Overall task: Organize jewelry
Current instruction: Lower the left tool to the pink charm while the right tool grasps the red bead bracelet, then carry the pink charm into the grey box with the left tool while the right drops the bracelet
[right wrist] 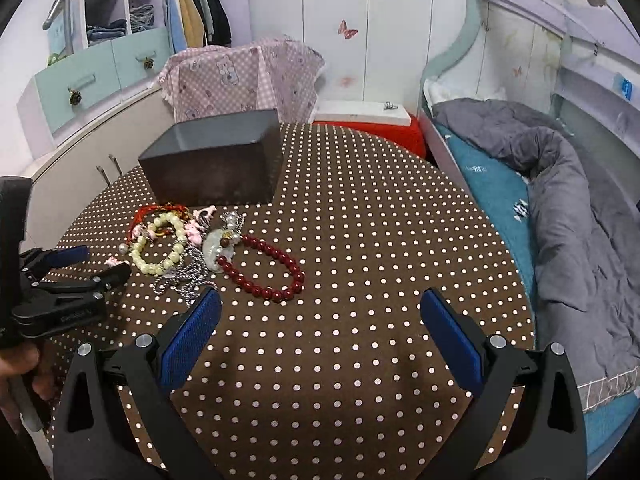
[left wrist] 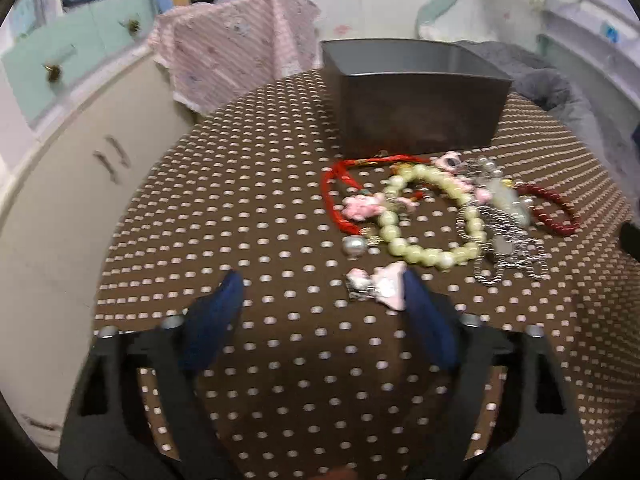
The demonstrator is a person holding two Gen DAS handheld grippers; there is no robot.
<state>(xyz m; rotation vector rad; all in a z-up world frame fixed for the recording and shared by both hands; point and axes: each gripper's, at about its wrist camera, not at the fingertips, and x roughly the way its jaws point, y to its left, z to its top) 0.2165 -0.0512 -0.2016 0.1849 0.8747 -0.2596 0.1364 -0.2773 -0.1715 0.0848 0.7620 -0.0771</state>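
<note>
A heap of jewelry lies on the brown dotted tablecloth (left wrist: 280, 360) before an open grey box (left wrist: 416, 104). It holds a pale green bead bracelet (left wrist: 424, 216), a red cord (left wrist: 340, 196), silver chains (left wrist: 508, 248) and a dark red bead bracelet (right wrist: 266, 268). A pink and silver charm (left wrist: 380, 286) lies alone, just ahead of my left gripper (left wrist: 324, 284), which is open with its right finger tip beside the charm. My right gripper (right wrist: 320, 304) is open and empty, just right of the heap, near the dark red bracelet. The box also shows in the right wrist view (right wrist: 216, 164).
A pink checked cloth (right wrist: 244, 76) drapes something behind the table. White cabinets (left wrist: 80, 184) stand to the left. A bed with a grey duvet (right wrist: 560, 184) runs along the right. A red stool with a white board (right wrist: 368, 120) stands behind the table.
</note>
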